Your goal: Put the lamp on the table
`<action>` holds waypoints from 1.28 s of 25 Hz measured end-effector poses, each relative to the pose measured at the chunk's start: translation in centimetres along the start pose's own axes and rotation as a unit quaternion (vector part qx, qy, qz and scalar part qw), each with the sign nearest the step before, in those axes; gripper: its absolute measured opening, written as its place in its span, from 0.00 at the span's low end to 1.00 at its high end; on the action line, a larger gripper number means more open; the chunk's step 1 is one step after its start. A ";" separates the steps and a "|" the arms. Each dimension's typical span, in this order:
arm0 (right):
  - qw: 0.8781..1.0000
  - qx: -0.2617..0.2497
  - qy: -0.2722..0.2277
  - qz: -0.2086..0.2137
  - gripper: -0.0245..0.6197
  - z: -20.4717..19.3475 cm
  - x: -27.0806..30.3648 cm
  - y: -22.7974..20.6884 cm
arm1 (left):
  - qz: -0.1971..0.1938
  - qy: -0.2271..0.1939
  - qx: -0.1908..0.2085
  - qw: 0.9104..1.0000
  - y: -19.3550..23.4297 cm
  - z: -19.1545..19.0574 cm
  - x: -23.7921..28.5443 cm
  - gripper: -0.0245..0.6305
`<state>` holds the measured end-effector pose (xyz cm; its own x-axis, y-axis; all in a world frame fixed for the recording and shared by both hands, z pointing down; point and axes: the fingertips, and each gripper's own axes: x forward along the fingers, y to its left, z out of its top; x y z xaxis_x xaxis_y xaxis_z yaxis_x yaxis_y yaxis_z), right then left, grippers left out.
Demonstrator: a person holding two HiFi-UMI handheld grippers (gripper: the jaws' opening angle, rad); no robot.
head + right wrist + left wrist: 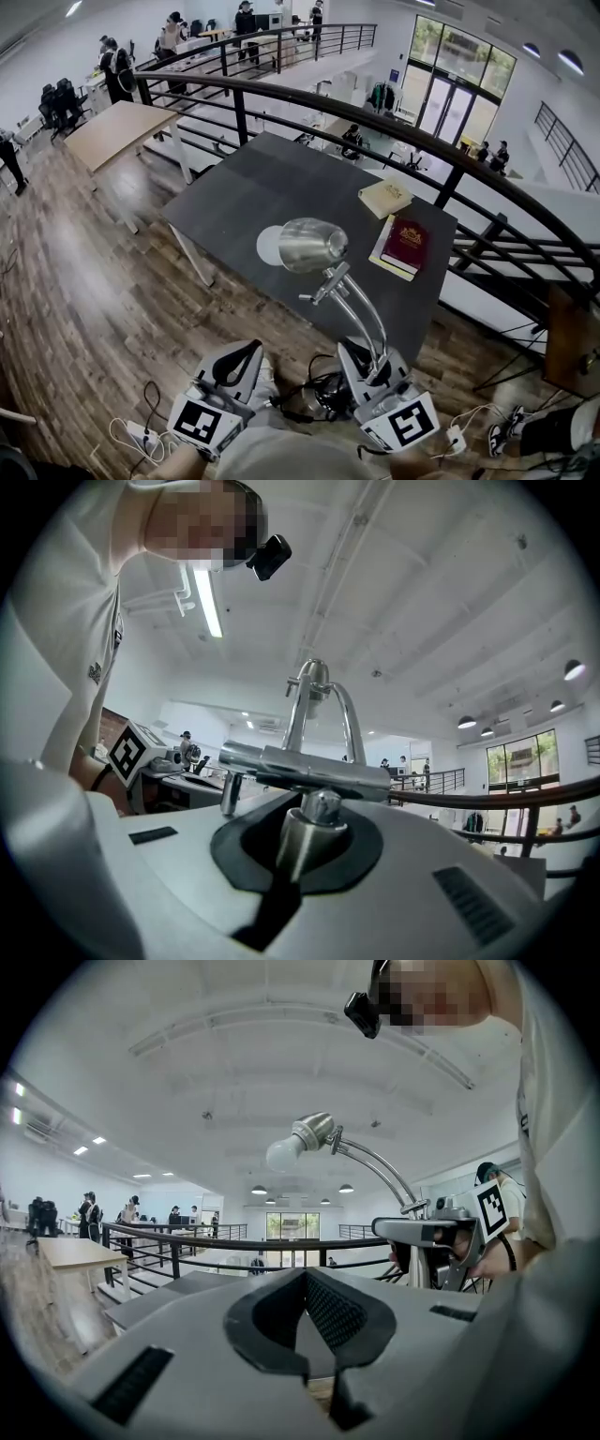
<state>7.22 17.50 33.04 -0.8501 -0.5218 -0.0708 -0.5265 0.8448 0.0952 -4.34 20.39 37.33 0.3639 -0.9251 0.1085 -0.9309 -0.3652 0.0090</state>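
Chrome makes the lamp [314, 246] slick and top-heavy, I'd guess, with a fragile bulb [269, 246]. The short post [314, 832] at its foot is the sound hold. The right gripper [364, 364] pinches that post, the lamp rising above it near the table [253, 197], not set down. The left gripper [239, 364], just beside, is pressed together, empty.

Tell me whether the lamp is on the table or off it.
Off it. The right gripper, jaws shut on its metal stem, holds the lamp in the air; nothing of it rests on the dark table.
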 end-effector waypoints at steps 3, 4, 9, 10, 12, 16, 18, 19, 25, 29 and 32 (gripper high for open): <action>1.000 0.009 0.001 -0.005 0.03 -0.5 2.9 -1.6 | 0.001 0.000 -0.001 1.000 3.0 0.6 2.4 0.04; 1.000 0.006 0.002 -0.006 0.03 -0.7 3.9 -2.1 | -0.002 -0.001 -0.001 1.000 4.0 0.9 3.1 0.04; 1.000 0.001 0.000 -0.021 0.03 -0.4 9.2 -5.2 | -0.018 -0.008 0.003 1.000 8.8 2.2 7.5 0.04; 1.000 -0.002 0.002 -0.024 0.03 -0.5 10.3 -6.0 | -0.020 -0.007 0.002 1.000 9.8 2.3 8.5 0.04; 0.999 -0.003 0.008 -0.034 0.03 -0.8 12.7 -7.4 | -0.028 -0.010 0.000 1.000 11.6 2.7 10.3 0.04; 0.999 -0.005 0.014 -0.051 0.03 -1.1 17.3 -9.8 | -0.052 -0.012 -0.001 0.999 15.4 3.3 13.7 0.04; 0.998 -0.017 0.014 -0.059 0.03 -1.1 19.5 -11.0 | -0.062 -0.010 -0.005 0.998 17.5 3.7 15.4 0.04; 0.998 -0.020 0.013 -0.064 0.03 -1.2 20.5 -11.6 | -0.067 -0.007 -0.009 0.998 18.5 3.7 16.1 0.04; 0.996 -0.017 0.006 -0.088 0.03 -1.2 25.2 -14.0 | -0.090 -0.001 0.002 0.996 22.4 4.1 19.1 0.04; 0.996 -0.002 0.006 -0.090 0.03 -1.0 26.5 -14.6 | -0.094 -0.021 0.009 0.995 23.4 5.4 19.7 0.04; 0.996 -0.010 0.010 -0.089 0.03 -1.1 27.2 -15.4 | -0.090 -0.017 0.005 0.996 24.2 5.6 20.5 0.04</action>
<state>-7.81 -9.79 30.74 -0.7432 -0.6656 -0.0675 -0.6688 0.7364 0.1019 -19.24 -7.98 34.22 0.5267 -0.8470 0.0722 -0.8497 -0.5270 0.0155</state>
